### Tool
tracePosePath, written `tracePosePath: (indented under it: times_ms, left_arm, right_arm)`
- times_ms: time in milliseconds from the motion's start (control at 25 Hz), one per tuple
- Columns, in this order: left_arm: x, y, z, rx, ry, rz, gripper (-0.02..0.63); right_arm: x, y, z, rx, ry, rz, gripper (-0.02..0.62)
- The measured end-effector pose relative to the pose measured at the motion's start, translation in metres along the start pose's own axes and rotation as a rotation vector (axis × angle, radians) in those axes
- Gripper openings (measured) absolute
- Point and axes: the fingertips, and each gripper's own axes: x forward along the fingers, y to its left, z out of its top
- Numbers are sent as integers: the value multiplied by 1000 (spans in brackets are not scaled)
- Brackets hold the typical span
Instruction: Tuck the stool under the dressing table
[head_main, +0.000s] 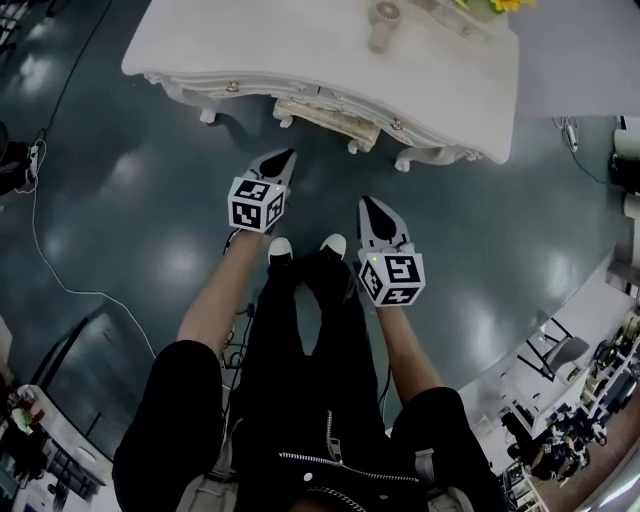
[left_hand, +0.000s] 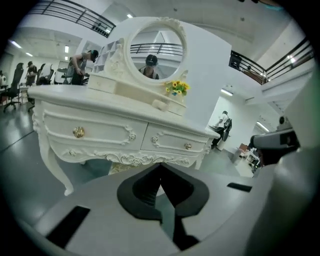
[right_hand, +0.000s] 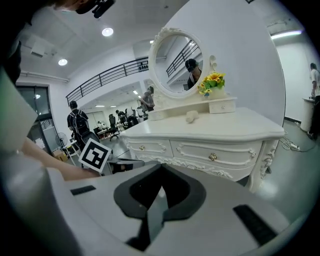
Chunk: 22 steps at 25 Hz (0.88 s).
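The stool is seen tucked under the dressing table, with only its front edge showing past the tabletop. The left gripper is held clear of the table, jaws pressed together with nothing between them. The right gripper is held beside it, apart from it, jaws likewise closed tip to tip and empty. Both are pointed toward the table.

I'm only getting a strip of the stool showing under the dressing table front edge; the rest is sitting hidden beneath the top. Head view's top edge is cutting off the table's back and the yellow flowers on it.
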Motion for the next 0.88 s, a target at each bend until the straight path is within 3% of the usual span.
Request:
tracePosePath:
  times_ms: [200, 440, 640, 880]
  left_arm:
    - [-58, -24, 47, 83, -6, -11, 21]
    - [-108, -41, 107, 172, -72, 2, 20]
    - [-149, -63, 156, 185, -164, 0, 20]
    - [-192, -76, 212, 263, -256, 8, 21]
  right_arm:
    - [-23, 17, 48, -18, -38, -11, 6]
    - [-50, 35, 105, -41, -136, -24, 6]
    - [-74, 54, 141, -87, -192, -21, 5]
    - [-94, 73, 185, -151, -267, -19, 5]
